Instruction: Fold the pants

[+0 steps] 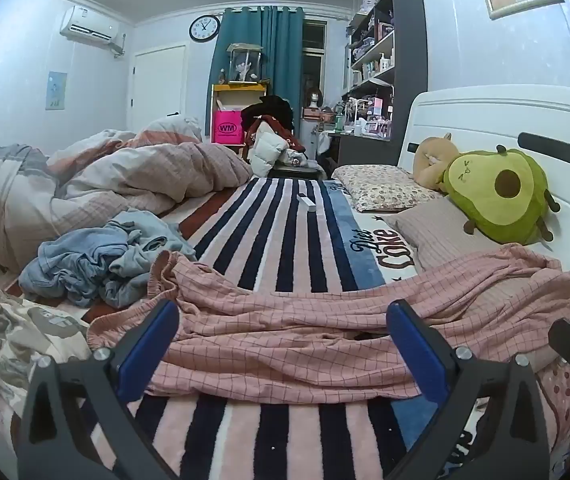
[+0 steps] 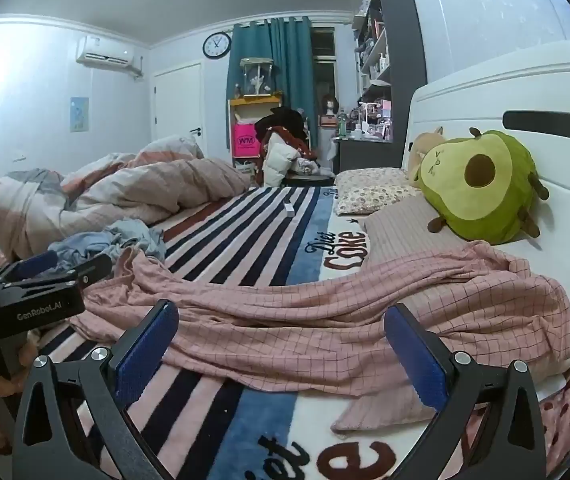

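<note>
Pants: pink checked cotton pants lie unfolded and rumpled across the bed, stretched sideways, waistband end toward the left, the other end riding up onto a pillow at the right; in the right wrist view the same pants run from left of centre up to the headboard side.
Left tongs: the left tongs hang released, blue-padded fingers spread wide, low over the near edge of the pants; no cloth sits between the pads. They also appear from the side at the left edge of the right wrist view, just beside the waistband end.
Right tongs: the right tongs are released as well, fingers wide apart, above the near hem of the pants with nothing gripped.
Bed cover: striped navy, pink and white plush blanket with a blue band and "Diet Coke" lettering lies under the pants.
Other clothes: crumpled pale blue denim garment sits just beside the waistband end; a grey camouflage-print cloth lies nearer, at the left.
Bedding: bunched pink and grey quilt fills the far left of the bed.
Headboard side: green avocado plush toy leans against the white headboard, near a floral pillow.
</note>
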`<state>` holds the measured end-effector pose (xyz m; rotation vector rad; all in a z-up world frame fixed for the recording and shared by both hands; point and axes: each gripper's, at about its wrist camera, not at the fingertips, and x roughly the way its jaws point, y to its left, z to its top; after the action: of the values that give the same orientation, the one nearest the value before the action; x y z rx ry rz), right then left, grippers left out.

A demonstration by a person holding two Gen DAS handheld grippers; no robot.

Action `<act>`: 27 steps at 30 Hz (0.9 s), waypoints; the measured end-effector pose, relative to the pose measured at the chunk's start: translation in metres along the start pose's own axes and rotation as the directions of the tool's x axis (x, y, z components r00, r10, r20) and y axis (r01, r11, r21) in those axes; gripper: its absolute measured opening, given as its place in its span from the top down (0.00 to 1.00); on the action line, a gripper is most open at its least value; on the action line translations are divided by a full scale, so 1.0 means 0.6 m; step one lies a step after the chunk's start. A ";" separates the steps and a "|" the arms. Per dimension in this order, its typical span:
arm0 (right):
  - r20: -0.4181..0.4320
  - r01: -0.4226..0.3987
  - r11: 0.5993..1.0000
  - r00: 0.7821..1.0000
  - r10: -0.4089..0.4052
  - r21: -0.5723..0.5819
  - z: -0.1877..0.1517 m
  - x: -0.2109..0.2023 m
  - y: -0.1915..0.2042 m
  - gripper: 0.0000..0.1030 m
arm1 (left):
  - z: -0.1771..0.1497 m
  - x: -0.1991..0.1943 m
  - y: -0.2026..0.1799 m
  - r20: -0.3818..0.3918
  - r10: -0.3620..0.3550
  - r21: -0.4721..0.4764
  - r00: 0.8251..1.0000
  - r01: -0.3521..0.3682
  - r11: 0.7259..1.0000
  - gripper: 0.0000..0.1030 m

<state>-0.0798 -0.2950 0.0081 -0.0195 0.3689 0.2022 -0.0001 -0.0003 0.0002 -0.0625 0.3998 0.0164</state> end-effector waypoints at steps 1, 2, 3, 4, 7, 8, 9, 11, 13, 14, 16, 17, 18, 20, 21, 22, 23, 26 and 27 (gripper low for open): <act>0.021 -0.005 1.000 1.000 0.005 0.007 -0.001 -0.002 -0.001 0.00 | 0.000 0.000 0.000 0.000 -0.001 -0.001 1.000 0.001 1.000 0.01; 0.015 -0.003 1.000 1.000 0.003 0.005 0.000 -0.001 -0.001 0.00 | 0.000 0.000 0.000 0.001 -0.001 -0.002 1.000 0.001 1.000 0.01; 0.016 0.000 1.000 1.000 0.000 0.004 0.000 -0.001 -0.001 0.00 | 0.001 -0.001 0.000 0.002 0.000 -0.004 1.000 0.000 1.000 0.01; 0.018 0.000 1.000 1.000 0.000 0.004 0.000 -0.001 -0.002 0.00 | 0.001 -0.001 0.001 0.003 0.001 -0.005 1.000 -0.001 1.000 0.01; 0.016 -0.001 1.000 1.000 0.001 0.002 -0.001 -0.002 -0.001 0.00 | 0.001 -0.003 0.000 0.004 0.004 -0.006 1.000 -0.004 1.000 0.01; 0.016 -0.001 1.000 1.000 0.001 0.002 -0.001 -0.001 -0.001 0.00 | 0.000 0.000 0.000 -0.002 -0.002 -0.003 1.000 0.002 1.000 0.01; 0.016 0.000 1.000 1.000 0.000 0.002 -0.001 -0.001 0.000 0.00 | 0.000 0.000 0.001 -0.002 -0.002 -0.003 1.000 0.002 1.000 0.01; 0.015 -0.002 1.000 1.000 0.002 0.005 -0.002 -0.002 -0.002 0.00 | 0.000 0.000 0.001 -0.004 -0.002 -0.003 1.000 0.002 1.000 0.01; 0.015 -0.003 1.000 1.000 0.003 0.007 -0.002 -0.003 -0.002 0.00 | 0.001 0.000 0.001 -0.003 -0.001 -0.004 1.000 0.001 1.000 0.01; 0.016 -0.002 1.000 1.000 0.002 0.008 -0.002 -0.003 -0.003 0.00 | 0.001 0.000 0.001 -0.003 -0.002 -0.004 1.000 0.002 1.000 0.01; 0.016 -0.003 1.000 1.000 0.003 0.010 -0.001 -0.005 -0.002 0.00 | 0.001 -0.001 0.001 -0.003 -0.001 -0.004 1.000 0.001 1.000 0.01; 0.015 -0.002 1.000 1.000 0.001 0.007 -0.002 -0.003 -0.003 0.00 | 0.002 -0.002 0.000 -0.002 -0.001 -0.003 1.000 0.001 1.000 0.01; 0.014 -0.002 1.000 1.000 0.002 0.008 -0.002 -0.002 -0.003 0.00 | 0.000 0.000 0.001 0.000 -0.003 -0.002 1.000 0.003 1.000 0.01; 0.014 -0.002 1.000 1.000 0.002 0.008 -0.001 -0.002 -0.003 0.00 | 0.001 0.002 0.001 -0.002 -0.004 -0.002 1.000 0.004 1.000 0.01; 0.014 -0.002 1.000 1.000 0.001 0.009 -0.001 -0.002 -0.003 0.00 | 0.001 0.002 0.002 -0.002 -0.005 -0.001 1.000 0.005 1.000 0.01; 0.015 -0.002 1.000 1.000 0.002 0.010 -0.001 -0.002 -0.004 0.00 | 0.001 0.003 0.002 -0.003 -0.004 -0.001 1.000 0.004 1.000 0.01; 0.016 -0.003 1.000 1.000 0.003 0.009 -0.001 -0.002 -0.004 0.00 | 0.000 0.001 0.001 -0.001 -0.003 -0.001 1.000 0.003 1.000 0.01; 0.015 -0.003 1.000 1.000 0.003 0.011 0.000 -0.002 -0.004 0.00 | -0.003 -0.011 0.004 -0.002 -0.002 -0.001 1.000 0.002 1.000 0.01; 0.015 -0.002 1.000 1.000 0.002 0.011 0.000 -0.002 -0.004 0.00 | -0.003 -0.012 0.005 -0.002 -0.002 0.000 1.000 0.002 1.000 0.01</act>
<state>-0.0806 -0.2973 0.0086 -0.0063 0.3553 0.2023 -0.0075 0.0027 0.0011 -0.0635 0.4017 0.0141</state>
